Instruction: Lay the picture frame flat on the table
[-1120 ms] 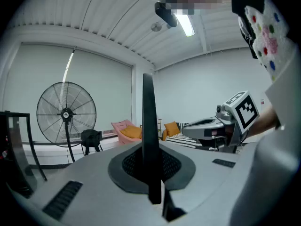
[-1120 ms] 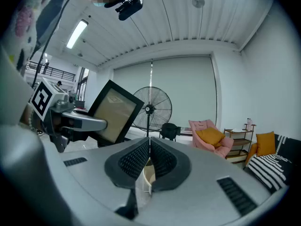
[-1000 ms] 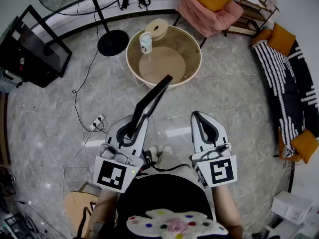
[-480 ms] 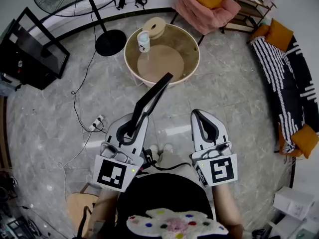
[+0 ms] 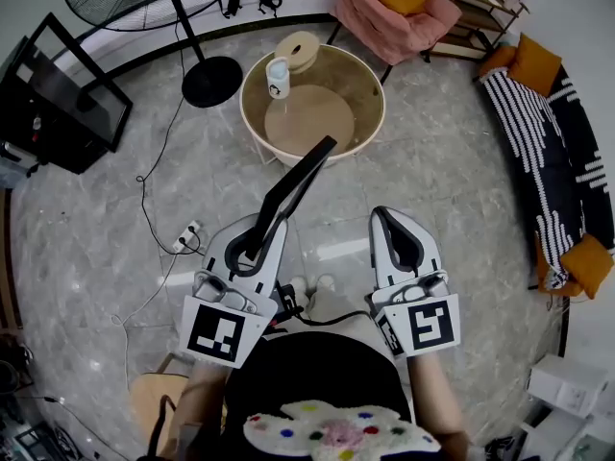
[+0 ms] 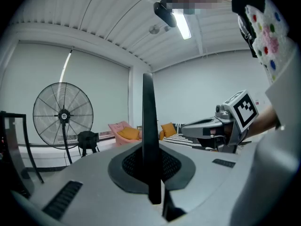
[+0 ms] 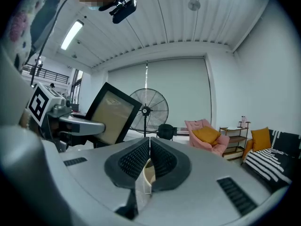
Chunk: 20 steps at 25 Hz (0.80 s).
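Grey floor [image 5: 115, 209] is spreading around a round table [image 5: 247, 104] at the upper centre. Below it, the left gripper [image 5: 252, 248] is clamping the black picture frame [image 5: 293, 185] by its edge; the right gripper [image 5: 396, 243] is hanging closed, empty.

Picture frame [image 5: 291, 198] black; table [image 5: 361, 79] tan; armchair [image 5: 382, 19] pink; sofa [image 5: 552, 159] black-white striped; floor [image 5: 96, 229] grey marbled

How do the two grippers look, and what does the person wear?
The left gripper and the right gripper both have light grey, rounded shells with black ribbed pads. Each carries at its rear a cube with black-and-white square markers. A black cable lies between them. The person wears a black top with a fluffy white patch dotted in colours.
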Each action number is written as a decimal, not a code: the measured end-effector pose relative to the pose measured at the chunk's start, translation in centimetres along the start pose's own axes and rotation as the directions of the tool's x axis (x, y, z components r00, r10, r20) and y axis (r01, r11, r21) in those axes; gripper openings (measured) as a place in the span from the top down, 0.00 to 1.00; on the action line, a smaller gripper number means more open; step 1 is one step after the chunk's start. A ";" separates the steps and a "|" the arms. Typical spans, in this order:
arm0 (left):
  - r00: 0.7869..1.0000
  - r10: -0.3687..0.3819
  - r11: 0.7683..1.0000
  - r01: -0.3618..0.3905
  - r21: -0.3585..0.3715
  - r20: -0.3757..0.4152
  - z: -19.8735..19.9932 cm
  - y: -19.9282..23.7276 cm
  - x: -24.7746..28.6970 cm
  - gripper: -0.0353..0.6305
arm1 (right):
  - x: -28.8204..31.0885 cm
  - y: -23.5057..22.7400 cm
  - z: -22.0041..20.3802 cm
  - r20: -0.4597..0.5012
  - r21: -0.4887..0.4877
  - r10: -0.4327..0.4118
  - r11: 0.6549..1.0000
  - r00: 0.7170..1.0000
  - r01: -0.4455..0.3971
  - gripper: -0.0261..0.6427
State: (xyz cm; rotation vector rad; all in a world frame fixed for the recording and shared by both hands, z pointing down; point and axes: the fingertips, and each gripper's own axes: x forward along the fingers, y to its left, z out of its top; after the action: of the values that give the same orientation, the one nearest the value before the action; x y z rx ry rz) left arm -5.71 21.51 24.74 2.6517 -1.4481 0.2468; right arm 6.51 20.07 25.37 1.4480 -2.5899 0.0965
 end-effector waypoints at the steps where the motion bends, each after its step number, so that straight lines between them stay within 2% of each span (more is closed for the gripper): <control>1: 1.000 -0.004 1.000 0.004 0.001 0.004 0.0 0.1 -0.2 0.91 | 0.0 0.2 0.2 0.006 0.006 -0.008 1.000 1.000 0.008 0.91; 8: 0.999 -0.037 0.999 0.037 0.029 0.023 0.3 -0.1 -0.8 0.91 | -0.9 1.0 0.6 0.031 0.033 -0.056 0.998 0.998 0.055 0.91; 12: 0.998 -0.045 0.998 0.044 0.037 0.036 0.6 -0.1 -0.6 0.91 | -1.6 1.2 -0.8 -0.045 0.007 -0.055 0.998 0.997 0.056 0.91; 17: 0.998 -0.050 0.998 0.049 0.042 0.035 0.7 0.2 0.0 0.91 | -0.8 0.6 0.5 0.023 0.031 -0.068 0.997 0.997 0.068 0.91; 20: 0.999 -0.043 0.998 0.041 0.037 0.033 0.6 0.4 0.9 0.91 | 0.0 -0.2 0.2 0.011 0.030 -0.060 0.998 0.998 0.059 0.91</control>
State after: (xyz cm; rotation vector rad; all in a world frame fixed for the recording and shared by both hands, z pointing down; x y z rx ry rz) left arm -5.51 20.40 24.36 2.7249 -1.4093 0.2272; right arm 6.66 19.98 25.18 1.5388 -2.5625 0.1190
